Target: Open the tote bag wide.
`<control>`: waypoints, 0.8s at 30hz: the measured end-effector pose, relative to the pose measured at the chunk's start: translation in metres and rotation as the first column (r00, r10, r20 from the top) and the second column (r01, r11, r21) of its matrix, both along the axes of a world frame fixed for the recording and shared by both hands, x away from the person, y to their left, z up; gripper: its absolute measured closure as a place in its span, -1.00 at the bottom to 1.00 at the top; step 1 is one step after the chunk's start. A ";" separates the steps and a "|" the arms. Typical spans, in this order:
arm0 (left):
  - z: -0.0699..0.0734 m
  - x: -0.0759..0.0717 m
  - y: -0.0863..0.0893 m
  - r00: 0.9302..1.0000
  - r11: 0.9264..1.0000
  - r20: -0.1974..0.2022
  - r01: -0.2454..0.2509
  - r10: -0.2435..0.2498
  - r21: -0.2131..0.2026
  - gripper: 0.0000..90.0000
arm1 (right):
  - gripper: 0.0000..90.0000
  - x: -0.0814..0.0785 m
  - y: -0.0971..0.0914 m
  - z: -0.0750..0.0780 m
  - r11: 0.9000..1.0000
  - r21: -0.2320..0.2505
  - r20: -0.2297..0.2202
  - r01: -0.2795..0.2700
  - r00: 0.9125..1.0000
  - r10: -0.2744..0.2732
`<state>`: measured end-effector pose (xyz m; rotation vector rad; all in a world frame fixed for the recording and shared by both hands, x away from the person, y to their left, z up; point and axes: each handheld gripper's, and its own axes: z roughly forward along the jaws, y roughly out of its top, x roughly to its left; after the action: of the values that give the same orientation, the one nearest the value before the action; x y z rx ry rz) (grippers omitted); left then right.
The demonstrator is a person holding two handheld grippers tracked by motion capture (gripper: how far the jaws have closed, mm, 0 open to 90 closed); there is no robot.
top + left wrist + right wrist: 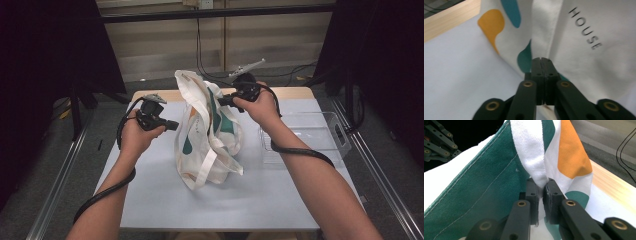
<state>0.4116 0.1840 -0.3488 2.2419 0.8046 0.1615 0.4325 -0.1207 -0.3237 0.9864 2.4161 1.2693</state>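
We note white tote bag (207,135), teal and orange blotches, slumped mid-worktop (150,200), top edge lifted between both hands. Left hand-held gripper (172,125) clenched at bag's left side; in left gripper view jaws meet, cloth edge pinched. Right hand-held gripper (222,100) clamped on bag's white strap (532,157) at far right rim. Clear plastic tray (320,135) sits right of bag, apart.
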 end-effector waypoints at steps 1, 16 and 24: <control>0.002 -0.001 -0.001 1.000 1.000 0.011 -0.004 0.004 0.004 0.76 | 0.84 0.000 0.000 0.000 1.000 0.000 -0.001 0.003 1.000 -0.003; -0.001 0.010 -0.017 0.999 0.999 0.020 -0.044 0.044 -0.004 0.94 | 0.84 -0.002 0.003 -0.001 1.000 -0.008 0.012 0.008 1.000 -0.007; -0.014 0.017 0.004 0.992 0.993 -0.026 -0.120 0.121 0.017 0.96 | 0.84 0.002 -0.010 -0.006 0.999 0.000 -0.003 0.036 0.999 -0.036</control>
<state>0.4288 0.1876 -0.3625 2.2146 0.9565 0.1959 0.4344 -0.1303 -0.3292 1.0279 2.3887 1.2568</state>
